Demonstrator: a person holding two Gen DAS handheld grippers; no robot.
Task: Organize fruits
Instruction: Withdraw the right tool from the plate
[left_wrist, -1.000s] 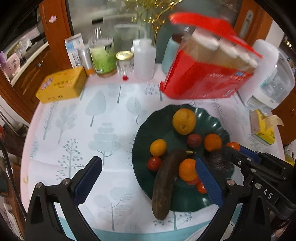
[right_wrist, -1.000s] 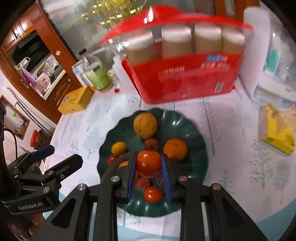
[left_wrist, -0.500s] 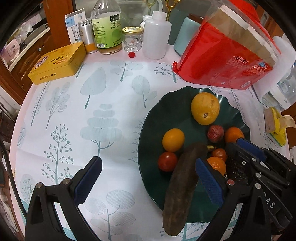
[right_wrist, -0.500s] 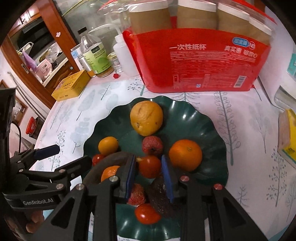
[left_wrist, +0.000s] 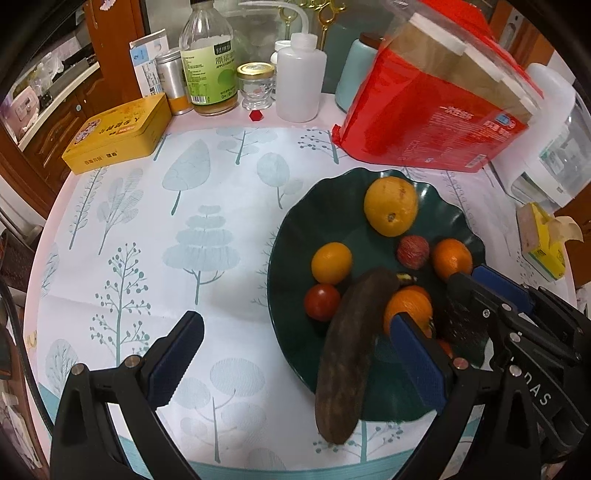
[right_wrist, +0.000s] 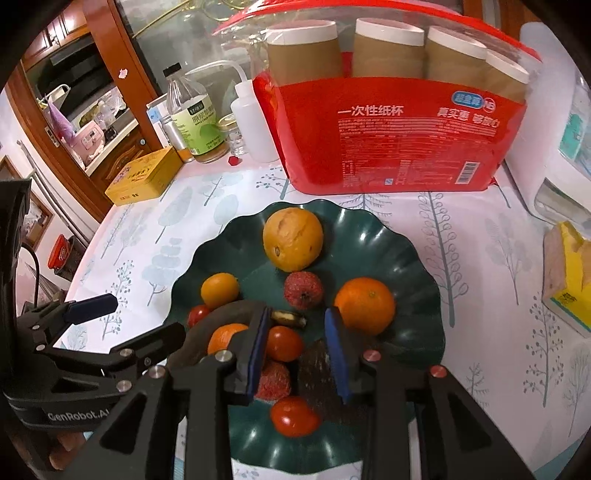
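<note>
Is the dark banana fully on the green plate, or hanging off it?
Hanging off. The dark banana lies across the green plate's near rim, its lower end out over the tablecloth.

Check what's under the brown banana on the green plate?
The brown banana lies across the green plate rim, its near end overhanging the tablecloth. An orange and a cherry tomato flank it. What lies directly beneath it is covered.

Tabletop: round tabletop (left_wrist: 221, 206), covered by a white cloth with pale blue trees.
Furniture: brown wooden cabinet (right_wrist: 122, 99) behind it, with a glass door (right_wrist: 184, 48).
Side: a shelf (right_wrist: 107, 144) with small pink things.
Light: bright, indoors.
</note>
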